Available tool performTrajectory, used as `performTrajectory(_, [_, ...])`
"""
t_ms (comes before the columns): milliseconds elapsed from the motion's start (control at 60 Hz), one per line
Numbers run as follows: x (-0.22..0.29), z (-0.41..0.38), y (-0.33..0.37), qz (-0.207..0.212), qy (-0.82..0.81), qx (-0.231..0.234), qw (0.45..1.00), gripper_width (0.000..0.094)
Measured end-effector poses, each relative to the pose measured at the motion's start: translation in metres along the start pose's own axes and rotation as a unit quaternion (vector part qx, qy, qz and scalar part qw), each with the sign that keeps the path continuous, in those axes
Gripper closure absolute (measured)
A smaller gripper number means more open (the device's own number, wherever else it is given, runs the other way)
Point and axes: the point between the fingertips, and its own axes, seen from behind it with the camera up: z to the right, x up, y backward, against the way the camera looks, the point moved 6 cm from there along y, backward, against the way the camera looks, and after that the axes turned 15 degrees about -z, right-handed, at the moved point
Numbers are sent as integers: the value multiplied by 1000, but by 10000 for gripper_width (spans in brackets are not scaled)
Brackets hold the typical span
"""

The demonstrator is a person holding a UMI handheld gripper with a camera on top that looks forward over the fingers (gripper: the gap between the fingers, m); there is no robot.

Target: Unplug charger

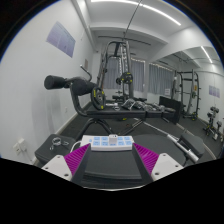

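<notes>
— What's between the fingers?
— A white power strip (108, 142) lying on a dark bench (150, 125), just ahead of the gripper (110, 165). I can't make out a charger in it.
— And the gripper?
— Spread wide, two pink pads (68, 161), gripping nothing.
— Beyond that?
— A gym room: one cable machine (122, 70), a padded handle (70, 85), a rack (190, 90).

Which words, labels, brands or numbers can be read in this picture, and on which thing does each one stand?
No text can be read here.
The white power strip just beyond the gripper has small marks, too small to read.
The framed posters on the wall are too blurred to read.
</notes>
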Motion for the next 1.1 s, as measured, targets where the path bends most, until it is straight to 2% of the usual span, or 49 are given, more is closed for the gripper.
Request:
performTrajectory(183, [9,4,-98,6,1,10,1000,77])
performTrajectory(517, [30,-2,-237,-16,9,11,1000,76])
performTrajectory(800, [30,4,-295,-44,-10,10,999,80])
performTrajectory(1017, [34,2,-307,-35,-4,9,999,88])
performTrajectory(1067, [33,0,-310,-37,0,13,999,134])
performTrajectory(1100, [31,0,-313,-46,0,14,999,373])
